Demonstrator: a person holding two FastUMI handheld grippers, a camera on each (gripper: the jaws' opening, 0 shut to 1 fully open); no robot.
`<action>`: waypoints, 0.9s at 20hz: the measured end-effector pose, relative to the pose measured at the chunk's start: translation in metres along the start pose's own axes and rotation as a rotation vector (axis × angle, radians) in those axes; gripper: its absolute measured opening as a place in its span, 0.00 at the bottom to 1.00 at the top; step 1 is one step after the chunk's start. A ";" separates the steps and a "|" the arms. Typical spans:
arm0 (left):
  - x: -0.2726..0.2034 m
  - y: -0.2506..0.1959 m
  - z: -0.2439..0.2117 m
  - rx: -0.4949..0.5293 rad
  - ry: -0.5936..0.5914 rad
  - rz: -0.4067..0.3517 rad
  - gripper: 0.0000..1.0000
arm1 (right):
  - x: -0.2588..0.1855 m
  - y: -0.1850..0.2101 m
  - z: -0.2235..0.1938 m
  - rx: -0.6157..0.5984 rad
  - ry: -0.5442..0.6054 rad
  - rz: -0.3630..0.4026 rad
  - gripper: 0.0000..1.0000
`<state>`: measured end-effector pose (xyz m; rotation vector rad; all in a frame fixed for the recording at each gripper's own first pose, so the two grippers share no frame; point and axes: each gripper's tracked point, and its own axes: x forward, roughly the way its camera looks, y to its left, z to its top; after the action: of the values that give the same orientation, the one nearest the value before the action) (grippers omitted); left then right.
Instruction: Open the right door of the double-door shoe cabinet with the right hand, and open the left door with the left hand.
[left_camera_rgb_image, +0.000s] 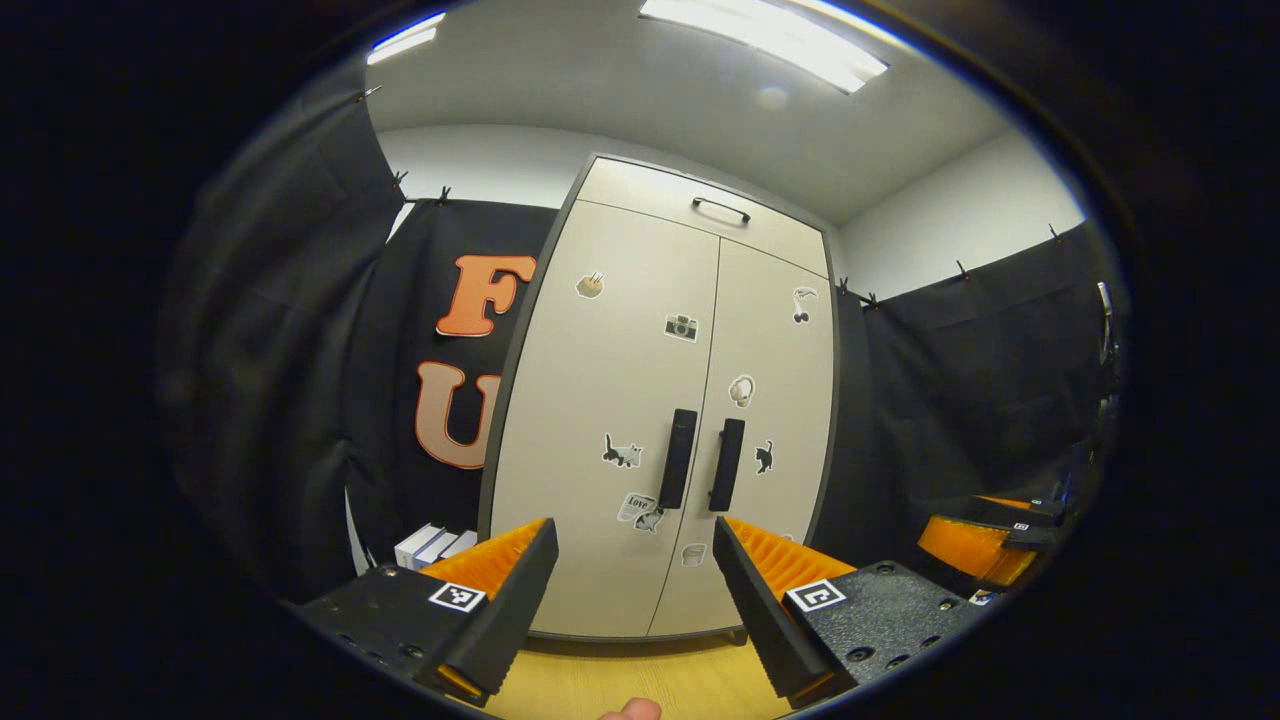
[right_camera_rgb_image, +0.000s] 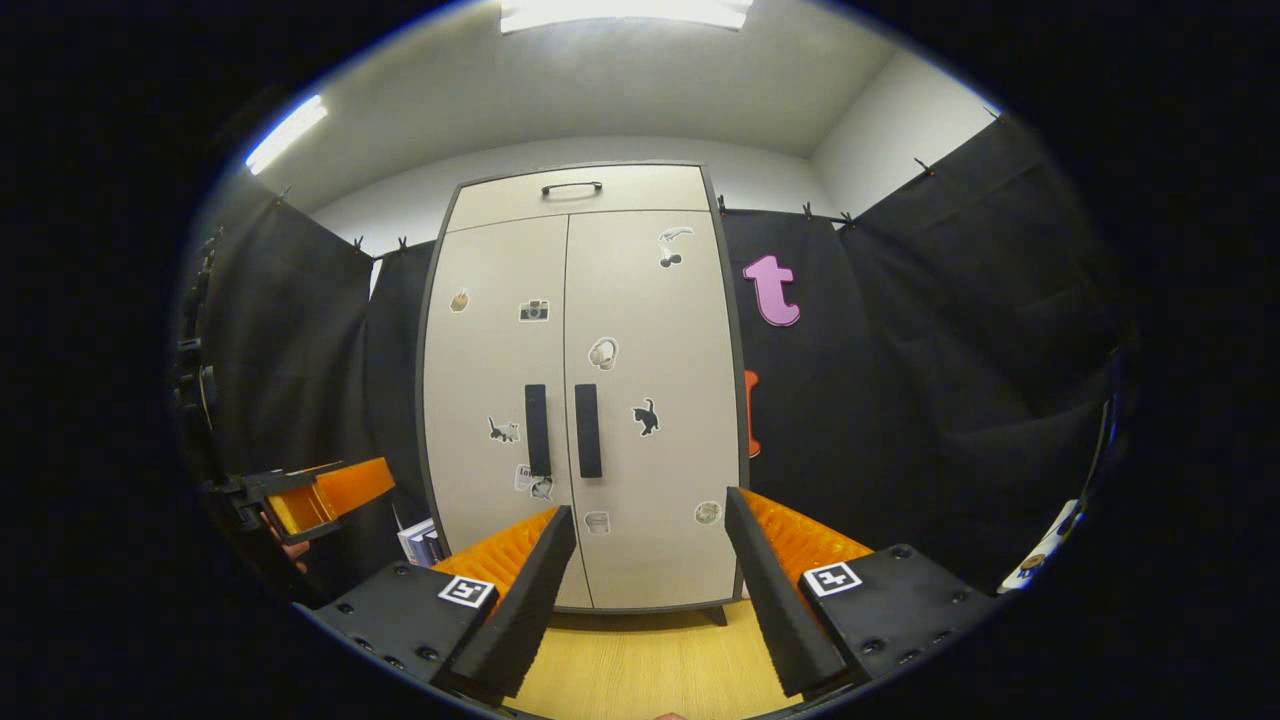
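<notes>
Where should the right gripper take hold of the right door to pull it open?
Grip the right door's handle, the vertical dark bar beside the centre seam, around its middle. Come straight on, with the right gripper, now open and well short of the cabinet, turned so its fingers straddle the bar's narrow width.

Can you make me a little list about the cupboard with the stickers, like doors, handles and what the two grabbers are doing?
cabinet: tall double-door shoe cabinet against the booth wall
left door: closed
right door: closed
handles: left door handle and right door handle, upright, side by side at the middle seam
top: flap with a top handle
stickers: cats, a camera and others on both doors
left gripper: open, apart from the cabinet
right gripper: open, apart from the cabinet
floor: wood-coloured
</notes>
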<state>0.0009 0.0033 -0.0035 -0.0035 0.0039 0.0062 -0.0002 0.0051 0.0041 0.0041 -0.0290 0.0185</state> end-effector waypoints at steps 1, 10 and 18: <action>0.000 0.001 0.000 0.000 0.000 0.001 0.94 | 0.001 0.000 0.000 0.000 0.000 -0.002 0.97; 0.000 0.010 -0.003 0.003 -0.009 0.018 0.94 | 0.035 0.006 0.018 -0.053 -0.004 0.002 0.96; -0.023 0.031 -0.001 0.055 -0.059 0.073 0.92 | 0.146 0.059 0.071 0.124 -0.025 0.167 0.96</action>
<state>-0.0219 0.0338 -0.0045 0.0519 -0.0544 0.0787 0.1429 0.0667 0.0792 0.1257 -0.0533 0.1871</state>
